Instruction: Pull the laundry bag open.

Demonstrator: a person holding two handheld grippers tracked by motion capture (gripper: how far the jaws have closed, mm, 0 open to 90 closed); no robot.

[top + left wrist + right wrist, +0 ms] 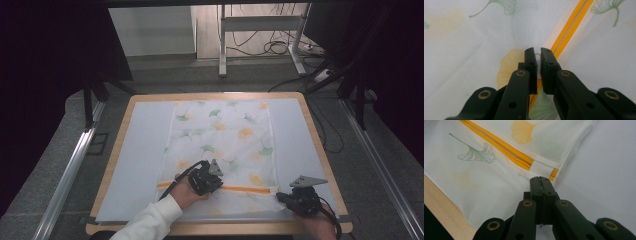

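Mesh bag (220, 137), flat: right gripper (540, 178) pinches its corner as anchor; left gripper (537, 53) nips zip pull (538, 55).

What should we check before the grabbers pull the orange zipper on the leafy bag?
1. Left gripper on the zipper pull: ok, a small white pull sits between its nearly closed jaws.
2. Right gripper anchoring the bag's corner: cannot tell; jaws shut at the edge, pinched mesh unclear.
3. Bag lying flat on the table: ok.
4. Orange zipper running straight: ok.
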